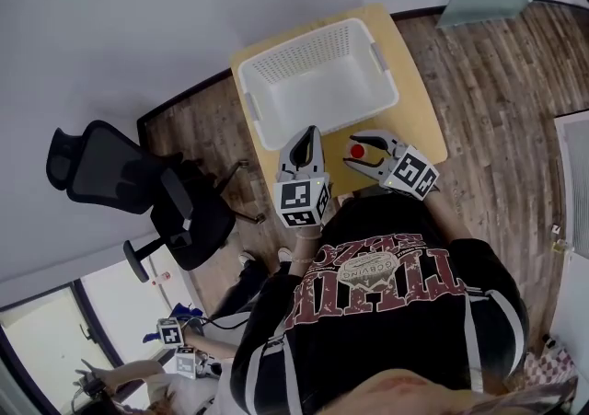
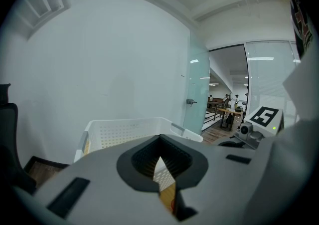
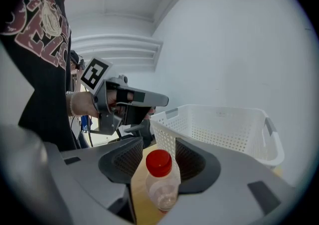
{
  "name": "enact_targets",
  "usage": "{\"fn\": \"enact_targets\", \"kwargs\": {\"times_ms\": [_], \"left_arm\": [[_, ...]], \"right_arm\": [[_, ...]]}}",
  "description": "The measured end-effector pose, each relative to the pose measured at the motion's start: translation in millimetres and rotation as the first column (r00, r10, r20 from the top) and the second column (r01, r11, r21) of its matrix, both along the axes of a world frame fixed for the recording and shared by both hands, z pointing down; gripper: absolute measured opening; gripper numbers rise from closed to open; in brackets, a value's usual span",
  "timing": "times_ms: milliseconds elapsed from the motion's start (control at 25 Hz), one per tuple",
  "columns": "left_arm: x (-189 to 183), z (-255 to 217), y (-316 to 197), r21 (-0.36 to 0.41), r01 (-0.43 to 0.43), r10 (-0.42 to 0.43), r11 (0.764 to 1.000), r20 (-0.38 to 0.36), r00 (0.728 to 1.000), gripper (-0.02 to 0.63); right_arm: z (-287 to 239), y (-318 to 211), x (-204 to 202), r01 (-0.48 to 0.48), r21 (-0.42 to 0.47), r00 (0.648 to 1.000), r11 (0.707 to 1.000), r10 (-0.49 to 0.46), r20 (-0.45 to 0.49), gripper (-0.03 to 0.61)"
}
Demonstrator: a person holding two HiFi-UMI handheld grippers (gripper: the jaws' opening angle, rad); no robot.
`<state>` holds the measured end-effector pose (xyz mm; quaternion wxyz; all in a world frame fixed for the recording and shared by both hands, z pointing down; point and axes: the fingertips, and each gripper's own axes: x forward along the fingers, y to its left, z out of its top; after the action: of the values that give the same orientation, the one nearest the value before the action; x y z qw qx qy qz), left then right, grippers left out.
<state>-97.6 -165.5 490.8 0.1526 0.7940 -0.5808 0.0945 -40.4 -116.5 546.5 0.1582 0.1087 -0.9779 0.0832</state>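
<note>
Right claw [image 1: 359, 154], released, brackets the upright red-capped bottle [image 3: 162, 184] on the table [image 1: 419, 109] just before the white basket [image 1: 304, 43]; one pad touches, the other stands clear; left claw [image 1: 304, 148] clenched, empty, farther off

Bottle [image 3: 161, 187] base out of sight
</note>
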Motion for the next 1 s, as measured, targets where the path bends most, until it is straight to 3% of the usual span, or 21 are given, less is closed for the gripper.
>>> {"fn": "enact_targets", "kwargs": {"times_ms": [480, 1000], "left_arm": [[1.7, -10.0, 1.0, 0.021, -0.001, 0.0, 1.0, 0.007, 1.0, 0.031], [14.1, -22.3, 3.9, 0.052, -0.016, 0.016, 0.999, 0.009, 1.0, 0.031]], "right_arm": [[-48.0, -17.1, 3.5, -0.065, 0.062, 0.994, 0.996, 0.059, 0.095, 0.195], [-72.8, -50.1, 17.5, -0.238, 0.056, 0.958, 0.97, 0.224, 0.181, 0.185]]}}
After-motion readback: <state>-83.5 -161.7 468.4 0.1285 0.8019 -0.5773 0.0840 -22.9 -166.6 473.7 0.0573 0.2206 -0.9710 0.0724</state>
